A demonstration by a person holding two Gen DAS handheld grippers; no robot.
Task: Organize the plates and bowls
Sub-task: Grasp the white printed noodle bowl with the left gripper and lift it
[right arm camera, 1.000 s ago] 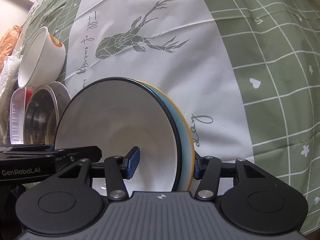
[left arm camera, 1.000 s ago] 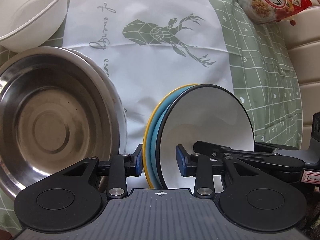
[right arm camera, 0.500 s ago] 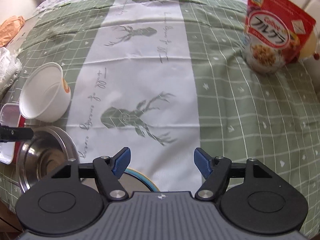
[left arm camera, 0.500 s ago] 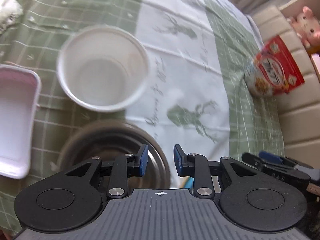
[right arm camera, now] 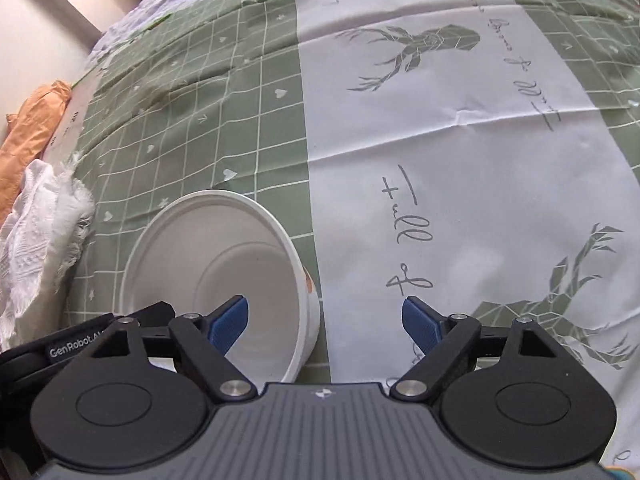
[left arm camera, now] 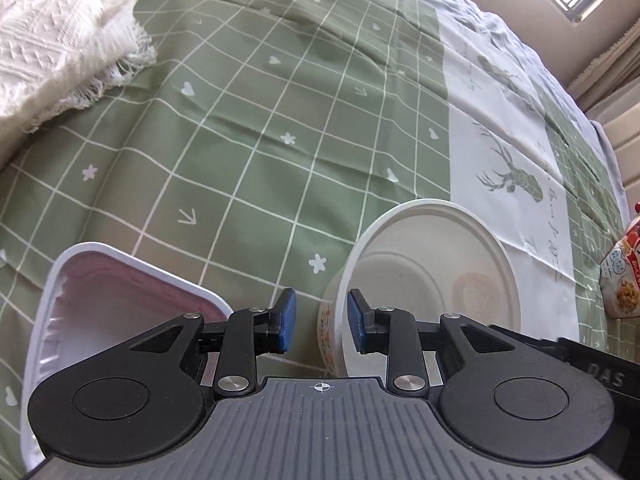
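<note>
- White paper bowl (left arm camera: 432, 280) loose on green cloth (left arm camera: 280, 120): rim between left gripper (left arm camera: 318, 320) pads, unclamped.
- Right gripper (right arm camera: 326, 320) just opened wide, empty; bowl left of centre.
- White tray (left arm camera: 100, 300) left, unsorted.

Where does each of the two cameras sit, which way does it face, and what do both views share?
Left wrist view: sits on the left gripper, faces steeply down at the round white paper bowl and white rectangular plastic tray; own jaws narrowly apart about the bowl's rim, not pressing.
Right wrist view: sits on the right gripper, faces down at the bowl; own jaws wide, having just opened.
Shared: bowl, green checked tablecloth, white fringed cloth.
</note>
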